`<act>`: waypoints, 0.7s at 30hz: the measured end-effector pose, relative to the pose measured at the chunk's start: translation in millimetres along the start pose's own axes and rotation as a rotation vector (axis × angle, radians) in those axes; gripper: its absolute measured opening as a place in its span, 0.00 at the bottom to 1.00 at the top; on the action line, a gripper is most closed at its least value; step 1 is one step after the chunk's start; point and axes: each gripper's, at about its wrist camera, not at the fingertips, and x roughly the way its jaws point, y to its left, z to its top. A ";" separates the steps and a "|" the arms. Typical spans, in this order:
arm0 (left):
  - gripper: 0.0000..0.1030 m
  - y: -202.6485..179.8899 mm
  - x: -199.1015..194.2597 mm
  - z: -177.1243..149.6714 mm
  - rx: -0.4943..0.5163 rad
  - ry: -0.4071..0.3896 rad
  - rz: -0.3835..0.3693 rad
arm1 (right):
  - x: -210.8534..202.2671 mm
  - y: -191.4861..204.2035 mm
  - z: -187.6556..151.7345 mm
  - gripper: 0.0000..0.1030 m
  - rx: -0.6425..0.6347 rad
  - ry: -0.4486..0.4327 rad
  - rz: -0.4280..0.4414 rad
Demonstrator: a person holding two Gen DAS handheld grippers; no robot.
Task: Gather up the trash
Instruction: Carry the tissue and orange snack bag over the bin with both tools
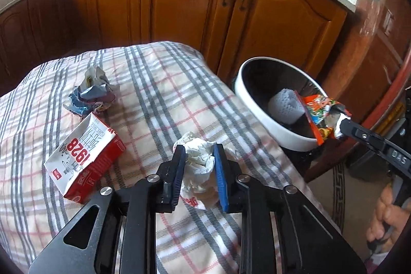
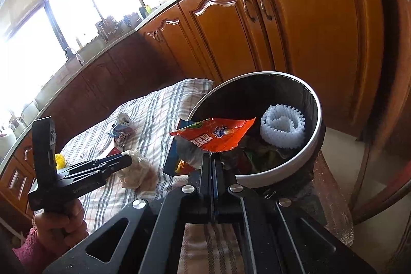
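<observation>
My left gripper (image 1: 199,149) is closed around a crumpled white paper wad (image 1: 199,161) on the checked tablecloth (image 1: 159,99); its blue pads touch both sides. My right gripper (image 2: 213,158) is shut on an orange snack wrapper (image 2: 218,134) and holds it over the rim of the white trash bin (image 2: 282,171). The wrapper (image 1: 318,109) and bin (image 1: 257,104) also show in the left wrist view. A red and white milk carton (image 1: 82,158) and a crumpled blue and white wrapper (image 1: 92,94) lie on the cloth to the left.
The bin holds a white foam net (image 2: 282,130) and other scraps. It stands at the table's right edge. Wooden kitchen cabinets (image 1: 192,4) run behind the table. A small yellow object (image 2: 60,161) lies at the table's left in the right wrist view.
</observation>
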 end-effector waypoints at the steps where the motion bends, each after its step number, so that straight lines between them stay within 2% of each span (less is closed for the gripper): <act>1: 0.15 -2.2 -2.6 0.9 0.000 -0.003 -0.009 | -1.0 0.1 0.0 0.00 0.001 -0.002 -0.001; 11: 0.11 -30.9 -20.6 18.0 0.039 -0.057 -0.054 | -16.2 -12.6 12.1 0.00 0.004 -0.038 -0.024; 21: 0.11 -60.5 -19.8 43.7 0.083 -0.091 -0.086 | -23.5 -32.9 21.0 0.00 0.025 -0.061 -0.055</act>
